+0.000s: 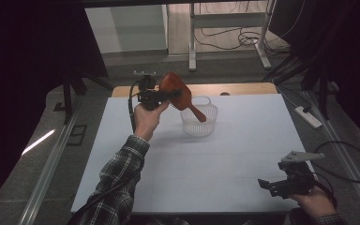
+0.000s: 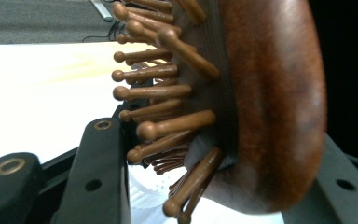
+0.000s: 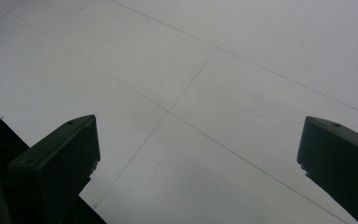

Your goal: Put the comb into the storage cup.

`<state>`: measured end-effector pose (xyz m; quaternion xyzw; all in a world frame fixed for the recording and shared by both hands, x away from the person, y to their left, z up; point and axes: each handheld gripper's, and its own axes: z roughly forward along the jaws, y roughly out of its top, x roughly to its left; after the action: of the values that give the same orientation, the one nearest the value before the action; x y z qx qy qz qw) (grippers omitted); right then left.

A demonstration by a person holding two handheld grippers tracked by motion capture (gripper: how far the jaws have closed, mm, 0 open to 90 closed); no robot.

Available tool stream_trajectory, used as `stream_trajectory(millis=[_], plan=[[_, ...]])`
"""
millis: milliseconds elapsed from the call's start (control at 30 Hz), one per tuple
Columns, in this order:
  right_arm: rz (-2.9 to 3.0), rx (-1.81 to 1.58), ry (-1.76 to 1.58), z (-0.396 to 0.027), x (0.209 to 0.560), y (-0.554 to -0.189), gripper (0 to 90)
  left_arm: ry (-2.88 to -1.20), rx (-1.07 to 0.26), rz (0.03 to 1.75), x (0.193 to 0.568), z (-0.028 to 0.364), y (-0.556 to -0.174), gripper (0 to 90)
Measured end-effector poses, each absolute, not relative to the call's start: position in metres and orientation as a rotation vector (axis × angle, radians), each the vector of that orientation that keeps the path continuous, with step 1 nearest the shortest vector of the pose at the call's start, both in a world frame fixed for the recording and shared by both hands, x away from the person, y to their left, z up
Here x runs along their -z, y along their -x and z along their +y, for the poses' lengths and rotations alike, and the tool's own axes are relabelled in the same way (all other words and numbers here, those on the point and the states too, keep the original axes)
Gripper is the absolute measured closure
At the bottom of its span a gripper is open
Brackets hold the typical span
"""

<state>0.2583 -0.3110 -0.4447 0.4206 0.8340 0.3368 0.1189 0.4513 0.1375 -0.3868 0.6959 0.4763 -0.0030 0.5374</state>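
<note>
From the high view, your left gripper (image 1: 161, 97) is up in the air at the far left part of the table (image 1: 243, 154), and it is squeezing the fat head of the brown hairbrush (image 1: 177, 93). The brush is long, and it slants: the head is up and to the left by the gripper, and the thin handle points down and to the right, with its tip right at the top of the little clear basket (image 1: 199, 120). The basket stands just to the right of your left hand and a bit nearer to you. So the brush is already lined up over the basket, and I think you only need to bring it down, handle first. Your right gripper (image 1: 273, 186) rests far away at the near right corner of the table, so your left hand is much the nearer one to the basket. In the left gripper view, the hairbrush (image 2: 270, 102) is very close up. The jaws are shut tight on the head, one black jaw on the side with the round-tipped pins and one on the smooth wooden back. A bit of the white basket (image 2: 151, 191) peeks out low down under the pins, so the basket lies below the brush. In the right gripper view, the two black jaws stand wide apart with nothing between them, over the bare white table (image 3: 223, 93).
</note>
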Motion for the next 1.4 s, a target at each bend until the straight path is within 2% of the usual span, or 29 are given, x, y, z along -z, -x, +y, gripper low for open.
stream_trajectory(millis=[1400], plan=[[2.456,-0.958,-1.206,-0.309,0.445,-0.258,0.0,-1.648,0.024,1.202,0.429,0.11,-0.455,52.9]])
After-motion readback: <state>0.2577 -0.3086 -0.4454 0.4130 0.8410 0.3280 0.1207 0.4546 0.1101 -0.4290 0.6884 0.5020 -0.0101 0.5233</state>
